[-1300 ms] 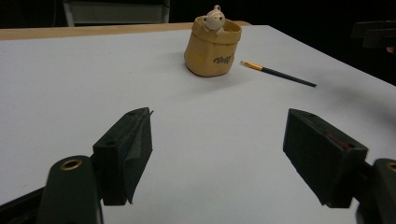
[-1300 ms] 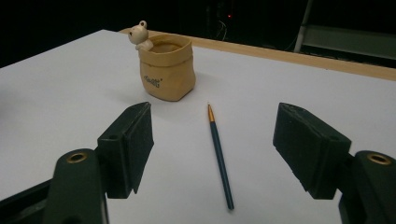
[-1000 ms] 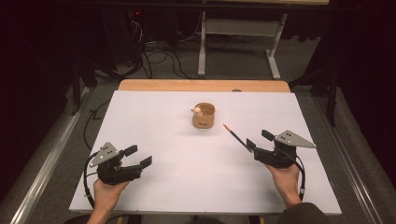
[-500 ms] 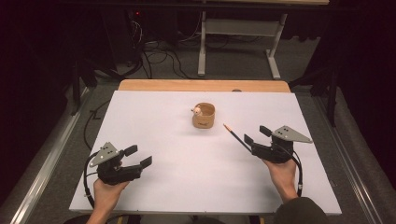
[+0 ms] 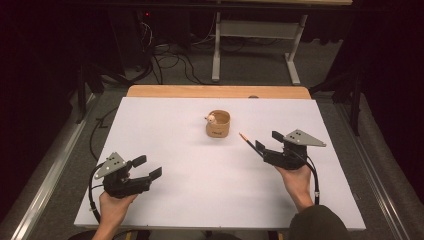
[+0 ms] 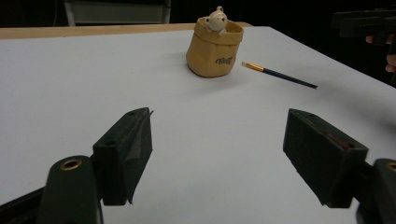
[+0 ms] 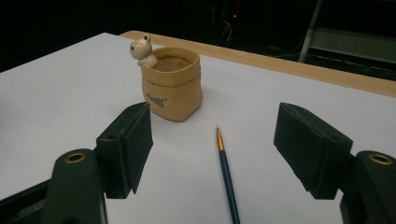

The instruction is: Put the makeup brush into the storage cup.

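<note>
High view, looking down: a white tabletop [image 5: 200,200] with a person's two hands at its near edge, each holding a hand-held gripper. The left hand-held gripper [image 5: 147,169] sits at the near left, its jaws spread wide and holding nothing. The right hand-held gripper [image 5: 269,142] sits at the right, jaws also wide apart and holding nothing. A thin dark paintbrush [image 5: 247,141] lies flat on the tabletop, its near end right at the right hand-held gripper's jaws and its gold-collared tip pointing toward a small tan pot [image 5: 218,125] near the middle of the tabletop.

Right gripper view adds detail that the high view cannot give: the paintbrush [image 7: 226,175] lies between the two open jaws, touching neither, its blue handle running toward the camera and its gold band at the far end. The pot [image 7: 173,90] stands upright just beyond the left jaw, shaped like a crumpled bag with writing on its front, and a little pale bear figure [image 7: 142,49] leans on its rim.

Left gripper view shows the pot [image 6: 215,48] from the other side, far beyond the open jaws, with the paintbrush [image 6: 280,75] lying just beside it and the right hand-held gripper [image 6: 366,23] at the upper right edge.
</note>
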The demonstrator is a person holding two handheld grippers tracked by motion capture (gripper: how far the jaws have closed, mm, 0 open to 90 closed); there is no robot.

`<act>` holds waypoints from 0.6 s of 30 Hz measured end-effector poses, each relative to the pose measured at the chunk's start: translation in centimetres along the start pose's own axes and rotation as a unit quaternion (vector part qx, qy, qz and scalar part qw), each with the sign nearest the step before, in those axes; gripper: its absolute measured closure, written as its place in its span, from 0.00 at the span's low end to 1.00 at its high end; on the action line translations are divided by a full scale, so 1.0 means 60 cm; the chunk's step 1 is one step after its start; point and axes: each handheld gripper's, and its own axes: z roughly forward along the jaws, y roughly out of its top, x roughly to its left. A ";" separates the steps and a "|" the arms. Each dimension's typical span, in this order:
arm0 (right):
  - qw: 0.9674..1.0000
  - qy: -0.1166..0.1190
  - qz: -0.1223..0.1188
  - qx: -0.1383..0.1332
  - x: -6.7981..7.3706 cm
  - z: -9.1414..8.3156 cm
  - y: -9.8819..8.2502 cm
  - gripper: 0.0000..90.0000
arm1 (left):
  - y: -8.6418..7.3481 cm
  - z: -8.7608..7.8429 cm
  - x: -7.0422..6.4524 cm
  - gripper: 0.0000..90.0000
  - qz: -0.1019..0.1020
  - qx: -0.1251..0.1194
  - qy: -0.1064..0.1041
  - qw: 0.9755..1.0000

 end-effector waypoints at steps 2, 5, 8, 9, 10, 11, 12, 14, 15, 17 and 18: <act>1.000 0.002 0.000 0.001 0.001 0.004 0.003 0.33 | 0.000 0.001 -0.001 0.27 0.002 0.001 -0.001 1.000; 1.000 0.002 -0.002 0.002 0.003 0.009 0.006 0.33 | 0.000 0.003 -0.002 0.27 0.003 0.003 -0.002 1.000; 1.000 0.000 -0.007 0.004 0.004 0.015 0.008 0.33 | -0.001 0.003 -0.002 0.27 0.003 0.006 -0.001 1.000; 1.000 -0.002 -0.008 0.004 0.004 0.016 0.009 0.33 | -0.001 0.002 -0.001 0.27 0.001 0.005 -0.001 1.000; 1.000 -0.003 -0.010 0.006 0.003 0.018 0.010 0.33 | -0.001 0.002 -0.001 0.27 0.000 0.004 -0.001 1.000; 1.000 -0.003 -0.009 0.004 0.003 0.020 0.010 0.33 | 0.000 0.001 0.000 0.27 -0.001 0.003 -0.001 1.000; 1.000 -0.004 -0.008 0.005 0.003 0.022 0.012 0.33 | 0.000 0.002 0.000 0.27 -0.001 0.002 -0.001 1.000; 1.000 -0.004 -0.009 0.004 0.003 0.026 0.014 0.33 | 0.000 0.003 -0.001 0.27 0.001 0.004 -0.002 1.000; 1.000 -0.003 -0.007 0.004 0.004 0.028 0.015 0.33 | 0.000 0.004 -0.002 0.27 0.002 0.005 -0.002 1.000; 1.000 -0.004 -0.011 0.004 0.005 0.031 0.018 0.33 | 0.000 0.004 -0.002 0.27 0.004 0.007 -0.002 1.000; 1.000 -0.003 -0.011 0.005 0.007 0.034 0.019 0.33 | 0.000 0.004 -0.002 0.27 0.004 0.007 -0.002 1.000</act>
